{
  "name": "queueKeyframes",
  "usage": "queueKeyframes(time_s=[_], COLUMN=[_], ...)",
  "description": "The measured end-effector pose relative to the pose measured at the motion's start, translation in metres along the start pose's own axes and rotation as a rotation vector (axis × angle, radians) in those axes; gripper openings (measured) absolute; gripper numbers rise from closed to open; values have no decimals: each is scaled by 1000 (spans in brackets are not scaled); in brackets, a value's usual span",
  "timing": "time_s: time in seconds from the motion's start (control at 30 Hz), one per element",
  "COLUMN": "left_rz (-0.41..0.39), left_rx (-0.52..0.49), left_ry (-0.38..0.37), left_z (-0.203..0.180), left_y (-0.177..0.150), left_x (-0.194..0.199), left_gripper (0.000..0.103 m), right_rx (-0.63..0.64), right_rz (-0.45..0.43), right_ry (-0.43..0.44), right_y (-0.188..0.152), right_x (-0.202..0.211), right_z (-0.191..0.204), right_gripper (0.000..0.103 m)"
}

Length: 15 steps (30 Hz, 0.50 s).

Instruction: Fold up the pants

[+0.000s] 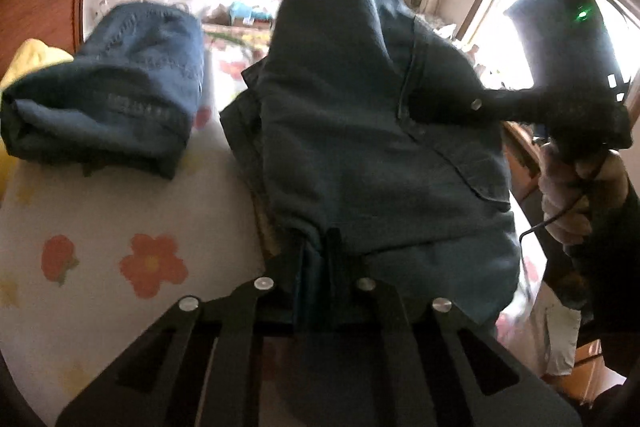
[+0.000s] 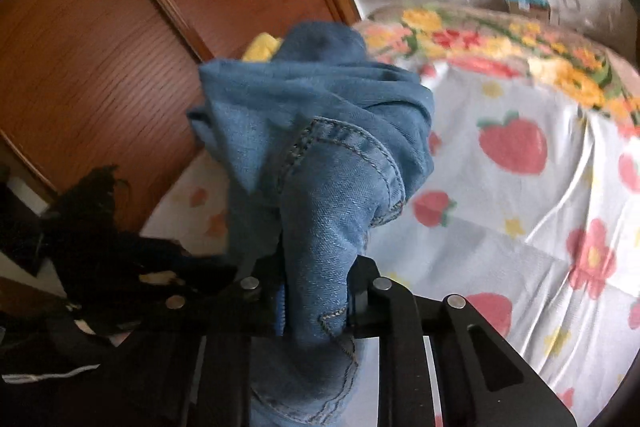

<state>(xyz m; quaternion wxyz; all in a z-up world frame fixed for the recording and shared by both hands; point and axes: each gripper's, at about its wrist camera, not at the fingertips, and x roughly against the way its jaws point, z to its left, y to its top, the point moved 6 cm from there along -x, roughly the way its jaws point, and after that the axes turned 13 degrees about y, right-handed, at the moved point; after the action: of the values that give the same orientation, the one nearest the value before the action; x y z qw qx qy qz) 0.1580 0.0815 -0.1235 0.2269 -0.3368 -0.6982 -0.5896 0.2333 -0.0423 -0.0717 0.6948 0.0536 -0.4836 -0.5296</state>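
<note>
Blue denim pants (image 1: 340, 107) hang bunched above the bed, raised into a peak between both grippers. At the bottom of the left wrist view my left gripper (image 1: 316, 251) is shut on a fold of the fabric. The right gripper (image 1: 432, 107) reaches in from the right, with a hand (image 1: 576, 195) on its handle, and bites the cloth near a seam. In the right wrist view my right gripper (image 2: 318, 267) is shut on a thick wad of the pants (image 2: 320, 167), whose stitched hem curls over the fingers. A dark shape at the left is too blurred to name.
A second bundle of blue denim (image 1: 112, 91) lies on the bed's left side beside a yellow cloth (image 1: 28, 59). The sheet (image 2: 500, 227) bears strawberries and flowers. A flowered blanket (image 2: 500, 39) lies at its far edge. A wooden wardrobe (image 2: 100, 47) stands close on the left.
</note>
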Motion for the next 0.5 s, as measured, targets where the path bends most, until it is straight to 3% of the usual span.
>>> queueKeyframes(time_s=[0.23,0.5], left_rz=[-142,-288], left_rx=[14,92], left_ry=[2,91], left_z=[10,75], left_y=[41,97], left_x=[47,93], left_gripper=[5,5], right_rx=[123,199], right_rz=[-57,-112], right_ry=[5,35], right_y=[51,129], right_x=[25,7], right_z=[74,126], right_gripper=[18,18])
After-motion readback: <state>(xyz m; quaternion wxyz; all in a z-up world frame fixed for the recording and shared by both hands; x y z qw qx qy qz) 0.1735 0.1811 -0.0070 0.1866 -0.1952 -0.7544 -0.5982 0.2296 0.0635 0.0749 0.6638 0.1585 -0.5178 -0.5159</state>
